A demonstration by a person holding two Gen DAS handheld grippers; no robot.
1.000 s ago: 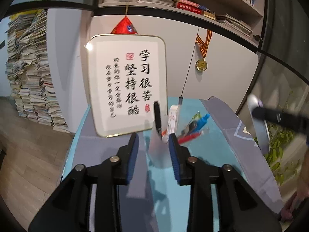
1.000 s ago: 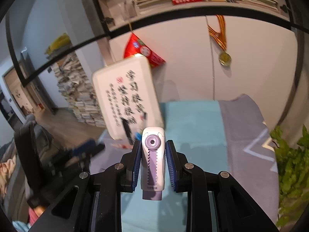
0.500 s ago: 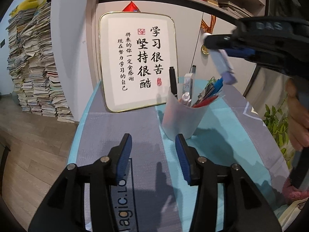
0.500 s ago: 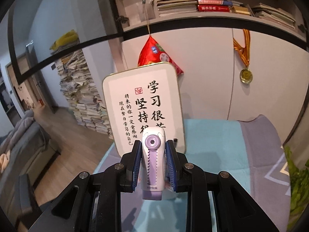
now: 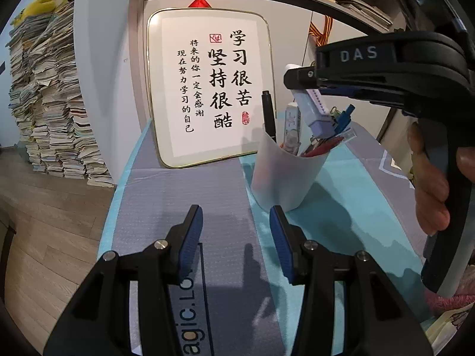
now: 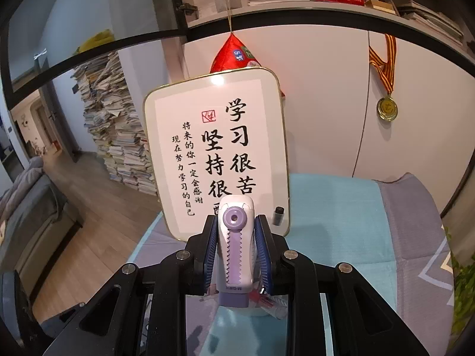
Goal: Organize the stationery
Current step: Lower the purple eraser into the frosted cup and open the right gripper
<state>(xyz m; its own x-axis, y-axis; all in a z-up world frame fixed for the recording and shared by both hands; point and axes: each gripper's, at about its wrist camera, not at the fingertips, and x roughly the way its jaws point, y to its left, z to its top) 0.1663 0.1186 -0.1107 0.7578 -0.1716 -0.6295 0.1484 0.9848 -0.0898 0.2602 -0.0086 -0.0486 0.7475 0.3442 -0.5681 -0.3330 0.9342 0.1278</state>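
Correction tape [image 6: 236, 255]: white and lilac dispenser, centre of the right wrist view; in the left wrist view it hangs at upper right, directly above the pen cup [image 5: 285, 175].
Pen cup: translucent, stands on the teal and grey mat [image 5: 184, 195], right of centre in the left wrist view; already crowded with a black marker [image 5: 268, 115], a white tube and red and blue pens.
Risk, jamming: the dispenser looks likely to catch on the upright pens and perch on them, since little free mouth shows.
Risk, tipping: the cup looks light and nothing steadies it; a push from above or the side may topple it and spill the pens.
Risk, backdrop: the framed calligraphy board [image 5: 207, 89] leans just behind the cup and could be knocked.
Right gripper [image 6: 236, 255]: clamped on the correction tape, blue pads pressing both flanks.
Left gripper [image 5: 236, 243]: parted, nothing between the pads, low centre of its view, short of the cup and touching nothing.
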